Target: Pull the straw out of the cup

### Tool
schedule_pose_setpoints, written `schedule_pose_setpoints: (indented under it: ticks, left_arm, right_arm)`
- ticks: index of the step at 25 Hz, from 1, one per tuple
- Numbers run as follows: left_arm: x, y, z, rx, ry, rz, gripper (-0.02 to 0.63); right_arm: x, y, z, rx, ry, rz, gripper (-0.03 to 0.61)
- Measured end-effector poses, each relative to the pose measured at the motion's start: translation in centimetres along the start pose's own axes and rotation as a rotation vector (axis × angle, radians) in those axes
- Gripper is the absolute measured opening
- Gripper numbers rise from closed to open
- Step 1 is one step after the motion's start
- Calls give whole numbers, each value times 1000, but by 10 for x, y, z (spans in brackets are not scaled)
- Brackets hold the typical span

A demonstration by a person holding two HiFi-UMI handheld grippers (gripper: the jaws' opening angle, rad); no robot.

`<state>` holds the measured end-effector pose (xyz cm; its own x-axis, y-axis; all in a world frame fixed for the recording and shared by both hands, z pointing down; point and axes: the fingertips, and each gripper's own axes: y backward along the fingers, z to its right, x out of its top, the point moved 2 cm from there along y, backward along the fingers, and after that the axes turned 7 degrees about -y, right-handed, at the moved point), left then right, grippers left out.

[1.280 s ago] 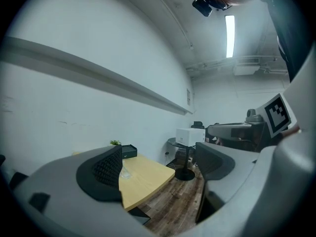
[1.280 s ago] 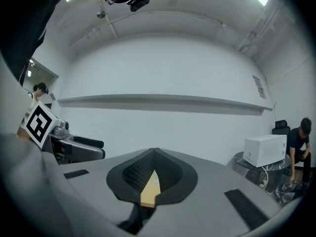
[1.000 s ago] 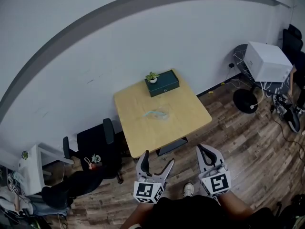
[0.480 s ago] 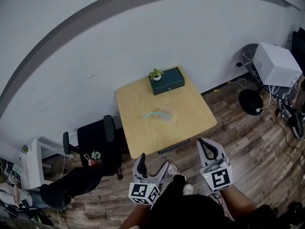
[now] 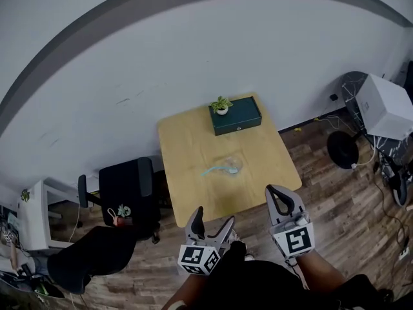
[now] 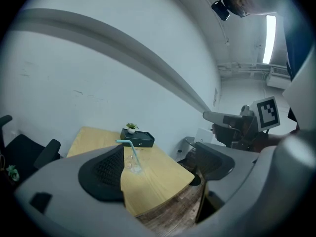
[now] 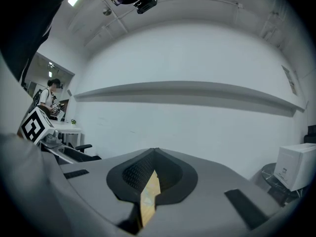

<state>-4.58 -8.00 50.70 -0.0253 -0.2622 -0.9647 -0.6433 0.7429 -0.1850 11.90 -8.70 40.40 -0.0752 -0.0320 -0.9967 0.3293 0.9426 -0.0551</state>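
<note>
A clear cup [image 5: 230, 165] stands near the middle of the light wooden table [image 5: 187, 141], with a light blue bent straw [image 5: 210, 170] leaning out of it to the left. Both grippers hang short of the table's near edge, over the floor. My left gripper [image 5: 211, 221] is open and empty. In the left gripper view the cup [image 6: 134, 165] and straw [image 6: 129, 149] show between its jaws, far ahead. My right gripper [image 5: 281, 201] is shut with nothing in it. Only a sliver of table shows through the right gripper [image 7: 150, 181].
A dark green box [image 5: 237, 116] with a small potted plant [image 5: 221, 105] sits at the table's far edge by the wall. A black office chair [image 5: 126, 186] stands left of the table. A white unit [image 5: 389, 107] and a fan [image 5: 343, 148] are at the right.
The head view has swung, so the table now sits a little further right and nearer. Both grippers stay low in front of me, left open and right shut as before.
</note>
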Motion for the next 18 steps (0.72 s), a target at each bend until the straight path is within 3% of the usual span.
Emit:
schedule_pose_setpoints:
  ticks: [5, 10, 18]
  left_arm:
    - [-10, -28, -21, -12, 17, -29, 463]
    - [-24, -48, -41, -14, 80, -45, 463]
    - [-41, -70, -64, -16, 106, -105, 463]
  right_arm:
    - [-8, -45, 5, 44, 13, -84, 18]
    - [-1, -89, 5, 104, 51, -74, 18]
    - [-12, -132, -7, 159, 31, -121, 18]
